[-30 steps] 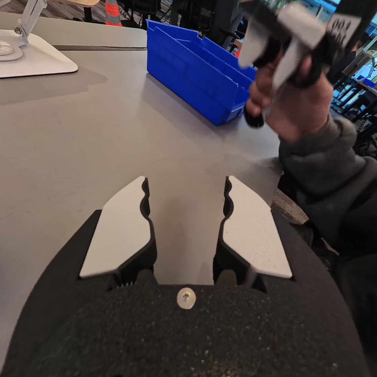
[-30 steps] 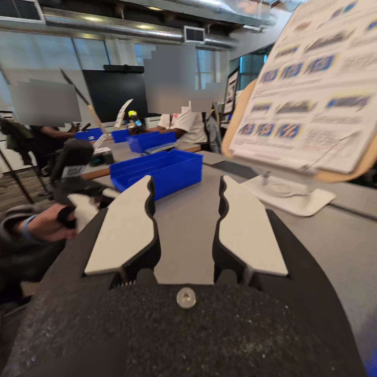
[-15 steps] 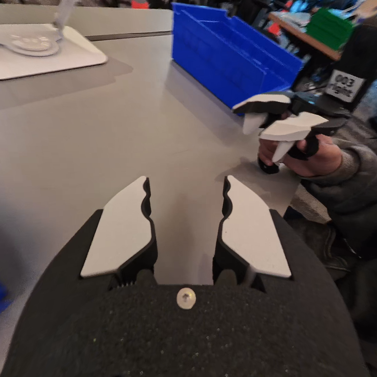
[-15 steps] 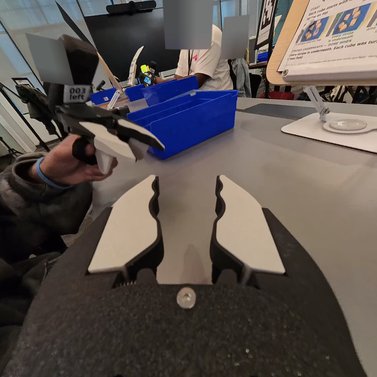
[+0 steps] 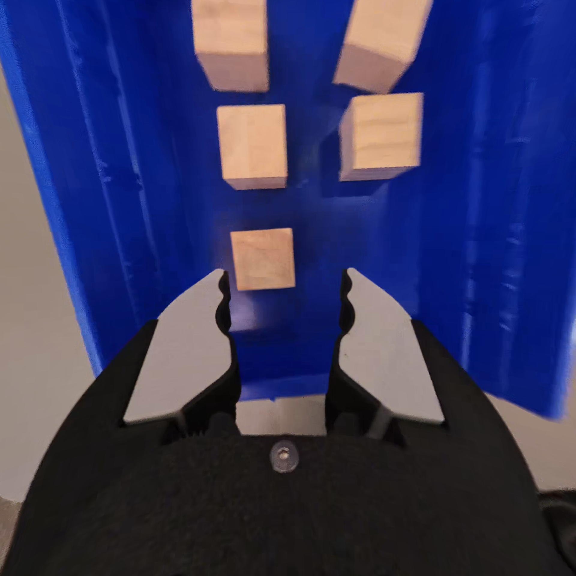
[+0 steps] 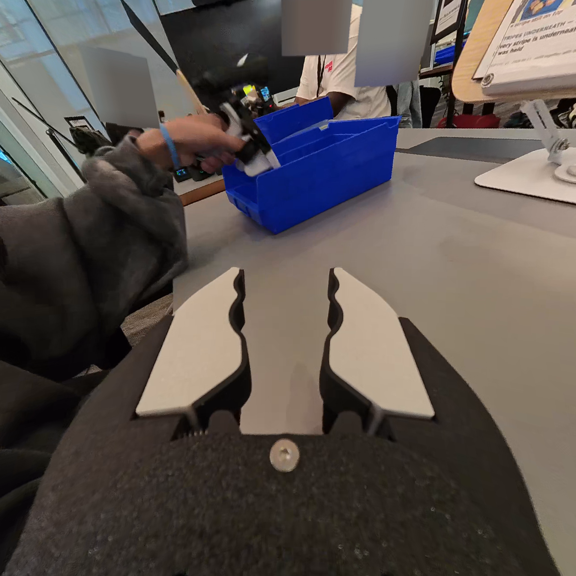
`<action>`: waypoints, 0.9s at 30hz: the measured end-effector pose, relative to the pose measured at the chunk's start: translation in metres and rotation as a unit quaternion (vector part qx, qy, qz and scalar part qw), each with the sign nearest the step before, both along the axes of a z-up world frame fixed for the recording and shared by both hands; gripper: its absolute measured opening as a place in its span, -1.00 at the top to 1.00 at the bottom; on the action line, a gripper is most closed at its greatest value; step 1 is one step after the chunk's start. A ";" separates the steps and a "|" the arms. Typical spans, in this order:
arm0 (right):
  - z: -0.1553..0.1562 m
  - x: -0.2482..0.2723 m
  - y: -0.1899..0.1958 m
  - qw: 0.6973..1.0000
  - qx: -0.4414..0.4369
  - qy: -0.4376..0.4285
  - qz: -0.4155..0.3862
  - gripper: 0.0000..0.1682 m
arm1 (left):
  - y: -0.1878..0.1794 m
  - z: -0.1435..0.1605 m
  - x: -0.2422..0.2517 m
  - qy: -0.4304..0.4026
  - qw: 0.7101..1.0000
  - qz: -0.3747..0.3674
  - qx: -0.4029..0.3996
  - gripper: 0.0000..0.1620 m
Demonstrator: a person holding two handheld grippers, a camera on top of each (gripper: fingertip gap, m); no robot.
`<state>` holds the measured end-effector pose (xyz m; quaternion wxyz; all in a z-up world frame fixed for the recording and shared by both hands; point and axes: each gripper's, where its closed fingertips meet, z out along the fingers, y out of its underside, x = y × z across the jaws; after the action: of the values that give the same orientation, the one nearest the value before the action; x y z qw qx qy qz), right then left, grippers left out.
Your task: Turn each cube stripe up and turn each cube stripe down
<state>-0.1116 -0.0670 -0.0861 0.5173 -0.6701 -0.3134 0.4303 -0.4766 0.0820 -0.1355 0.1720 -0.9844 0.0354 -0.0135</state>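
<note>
The left gripper [image 5: 283, 274] hangs spread and empty over the blue bin [image 5: 498, 218], aimed down at the nearest cube [image 5: 262, 258], which lies just beyond its fingertips, left of centre. Four more cubes sit deeper in the bin. No stripe shows on any top face; by appearances, no turning is underway. The right gripper [image 6: 285, 274] waits spread over the grey table [image 6: 467, 265], well short of the bin.

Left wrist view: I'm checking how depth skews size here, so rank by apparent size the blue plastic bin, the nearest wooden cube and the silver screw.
1. Blue plastic bin
2. Nearest wooden cube
3. Silver screw, though it sits closest to the camera.
</note>
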 end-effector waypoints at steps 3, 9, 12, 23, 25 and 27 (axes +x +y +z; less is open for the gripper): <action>0.002 0.001 -0.002 1.000 0.009 -0.006 0.000 0.39 | 0.007 -0.031 -0.009 -0.007 0.999 0.025 -0.038 0.13; -0.004 0.001 -0.001 1.000 0.007 -0.017 0.002 0.39 | 0.005 -0.041 -0.007 -0.045 0.998 0.030 -0.037 0.44; -0.004 0.001 -0.001 1.000 0.004 -0.016 0.001 0.40 | 0.001 -0.027 -0.007 -0.049 0.998 0.027 -0.015 0.44; 0.004 0.016 0.010 0.999 0.007 -0.005 -0.035 0.42 | -0.010 0.086 0.121 -0.195 0.963 -0.114 0.145 0.45; 0.004 0.019 0.013 0.999 -0.001 0.002 -0.041 0.42 | -0.016 0.105 0.173 -0.263 0.937 -0.166 0.160 0.45; 0.003 0.022 0.016 0.999 -0.012 0.008 -0.044 0.42 | -0.028 0.120 0.229 -0.370 0.890 -0.218 0.152 0.45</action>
<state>-0.0897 -0.0508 -0.0836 0.5304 -0.6858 -0.2739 0.4163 -0.2480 0.0542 -0.0155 0.3132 -0.8374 0.1844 -0.4082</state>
